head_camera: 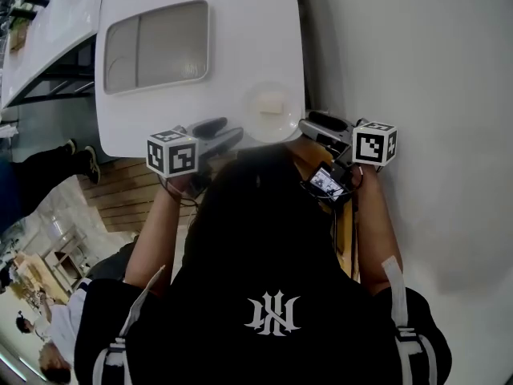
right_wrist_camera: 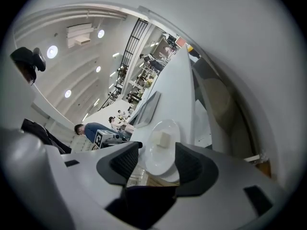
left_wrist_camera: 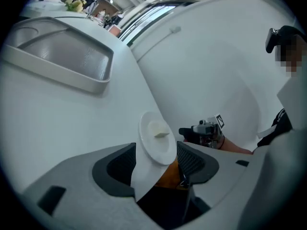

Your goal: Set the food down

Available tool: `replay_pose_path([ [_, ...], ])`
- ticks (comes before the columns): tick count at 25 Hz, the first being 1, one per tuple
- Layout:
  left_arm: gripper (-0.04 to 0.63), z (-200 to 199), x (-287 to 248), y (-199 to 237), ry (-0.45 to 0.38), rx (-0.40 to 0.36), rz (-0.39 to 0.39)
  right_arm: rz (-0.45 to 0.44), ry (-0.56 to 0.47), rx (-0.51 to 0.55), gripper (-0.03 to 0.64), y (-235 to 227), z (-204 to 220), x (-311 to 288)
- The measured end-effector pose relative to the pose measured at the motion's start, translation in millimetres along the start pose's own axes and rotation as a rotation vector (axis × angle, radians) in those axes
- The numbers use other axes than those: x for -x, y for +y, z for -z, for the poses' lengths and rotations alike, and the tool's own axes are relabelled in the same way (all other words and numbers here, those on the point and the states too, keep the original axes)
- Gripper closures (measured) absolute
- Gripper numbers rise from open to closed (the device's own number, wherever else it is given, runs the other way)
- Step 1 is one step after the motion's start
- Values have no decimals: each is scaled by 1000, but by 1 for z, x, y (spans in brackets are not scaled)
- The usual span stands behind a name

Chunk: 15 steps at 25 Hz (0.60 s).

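**White plate and food cube, flanked by two open tongs**

Item 1. Plate (head_camera: 271, 125): white, round and shallow. It rests on the white table (head_camera: 200, 103) at the table's near edge, just above the centre of the head view.

Item 2. Food (head_camera: 271, 103): one pale cube sitting near the middle of the plate.

Item 3. Left gripper (head_camera: 220, 133): just left of the plate in the head view, tips pointing toward the plate's rim. In the left gripper view its dark ribbed pads (left_wrist_camera: 119, 164) stand wide apart. The plate shows in the gap and just beyond it, with no pad pressing on it. The food lies above and past the jaw tips, in the middle of that frame.

Item 4. Right gripper (head_camera: 314, 127): just right of the plate in the head view, mirroring the left one. In the right gripper view its pads (right_wrist_camera: 123, 162) are likewise spread and grip nothing. The plate sits between and beyond the tips, at lower centre of the frame, with the cube on top.

Item 5. Tray (head_camera: 156, 45): grey, rectangular, on the same table at the upper left of the head view, well apart from the plate.

Item 6. Floor (head_camera: 120, 192): wooden planks, at centre left of the head view below the table's edge.
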<state>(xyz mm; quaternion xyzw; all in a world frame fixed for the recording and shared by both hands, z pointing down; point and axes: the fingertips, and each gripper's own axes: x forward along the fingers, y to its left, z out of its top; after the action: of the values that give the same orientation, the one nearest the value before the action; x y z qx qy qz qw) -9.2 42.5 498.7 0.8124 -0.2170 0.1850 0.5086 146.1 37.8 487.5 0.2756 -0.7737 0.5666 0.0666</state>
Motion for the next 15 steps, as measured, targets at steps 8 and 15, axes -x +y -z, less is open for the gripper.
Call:
replay_pose_path([
  [8,357,-6,-13,0,143,67,-27,-3,118,-105,408,-20,3,-16],
  [15,359,-10,-22,7,193,114,-3,19,142,-158,420,-27,7,-19],
])
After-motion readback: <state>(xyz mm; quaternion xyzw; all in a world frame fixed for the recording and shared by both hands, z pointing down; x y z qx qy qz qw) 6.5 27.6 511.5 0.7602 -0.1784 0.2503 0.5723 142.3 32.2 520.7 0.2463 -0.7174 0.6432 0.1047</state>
